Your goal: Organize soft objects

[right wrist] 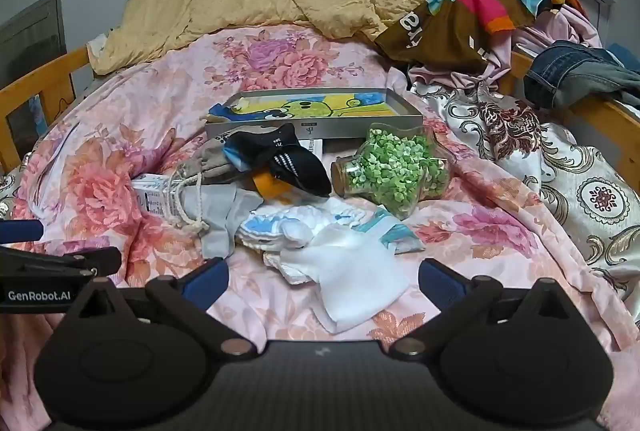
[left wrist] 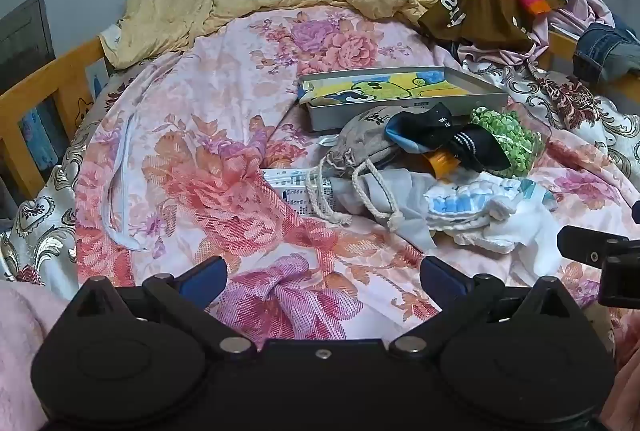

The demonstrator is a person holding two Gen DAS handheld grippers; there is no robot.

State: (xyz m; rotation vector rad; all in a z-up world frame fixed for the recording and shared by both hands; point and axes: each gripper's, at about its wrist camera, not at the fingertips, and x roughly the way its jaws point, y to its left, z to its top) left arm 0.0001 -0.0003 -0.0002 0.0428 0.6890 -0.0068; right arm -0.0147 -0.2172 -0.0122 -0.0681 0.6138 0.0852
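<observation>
In the left wrist view, the left gripper (left wrist: 322, 281) tilts down over the floral bedsheet (left wrist: 208, 135), jaws wide apart, empty. In the right wrist view, the right gripper (right wrist: 322, 281), equally spread and empty, hovers near the crumpled white cloth (right wrist: 352, 279) lying before the sock pile (right wrist: 288, 159).

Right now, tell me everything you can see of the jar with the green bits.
The jar is clear, star-shaped, glass or plastic, packed with small green pieces. It lies tipped on its side on the floral bedspread, its brownish stopper end pointing left toward the black sock. A grey tray sits just behind it, and white socks lie in front. Neither gripper touches it.
</observation>
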